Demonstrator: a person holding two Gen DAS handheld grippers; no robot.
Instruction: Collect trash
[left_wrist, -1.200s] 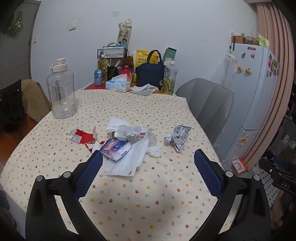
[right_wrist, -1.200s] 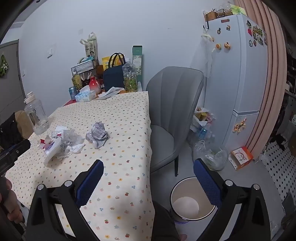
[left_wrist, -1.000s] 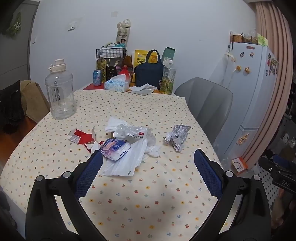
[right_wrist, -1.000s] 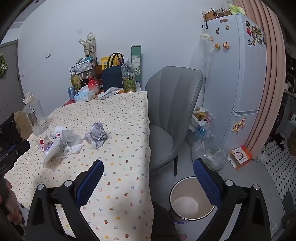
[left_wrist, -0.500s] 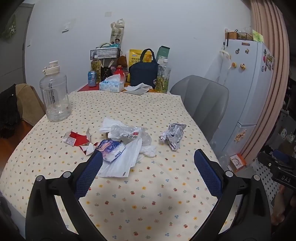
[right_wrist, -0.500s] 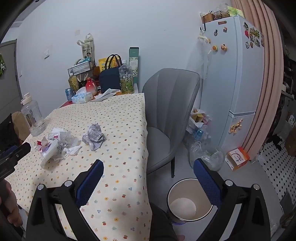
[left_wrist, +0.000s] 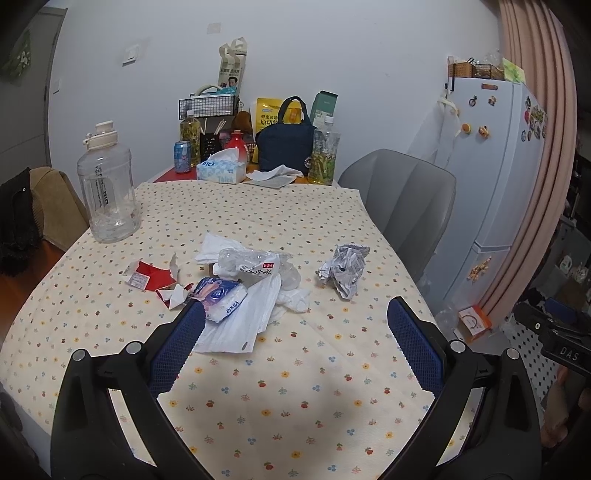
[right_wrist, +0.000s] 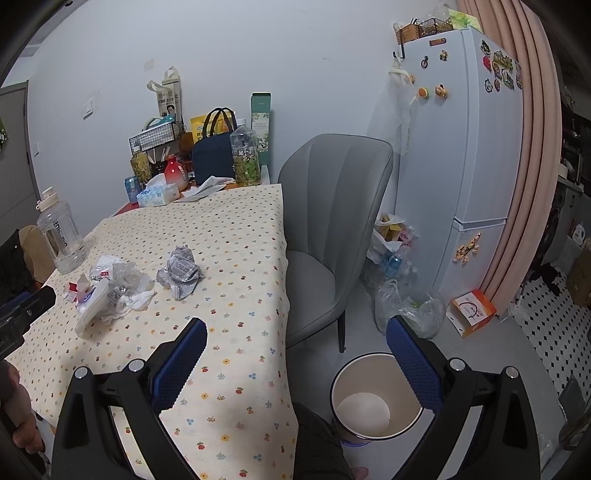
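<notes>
Trash lies on the flowered tablecloth (left_wrist: 258, 387): a crumpled paper ball (left_wrist: 344, 269), a crushed clear bottle (left_wrist: 255, 266) on white plastic wrap (left_wrist: 243, 314), a blue-white packet (left_wrist: 221, 297) and torn red paper (left_wrist: 149, 278). My left gripper (left_wrist: 295, 345) is open and empty, hovering short of the pile. My right gripper (right_wrist: 297, 363) is open and empty over the table's right edge. The paper ball (right_wrist: 181, 271) and the pile (right_wrist: 110, 284) lie far to its left. A white bin (right_wrist: 376, 397) stands on the floor below it.
A grey chair (right_wrist: 332, 221) stands beside the table, a fridge (right_wrist: 461, 166) behind it. Plastic bags (right_wrist: 402, 295) and an orange box (right_wrist: 471, 312) lie on the floor. A big water jug (left_wrist: 107, 184), tissue box (left_wrist: 221, 171), bottles and a dark bag (left_wrist: 284, 147) stand at the table's far end.
Both grippers have drifted slightly, so the scene shifts a little in each view. Both stay open and empty. The trash has not moved.
</notes>
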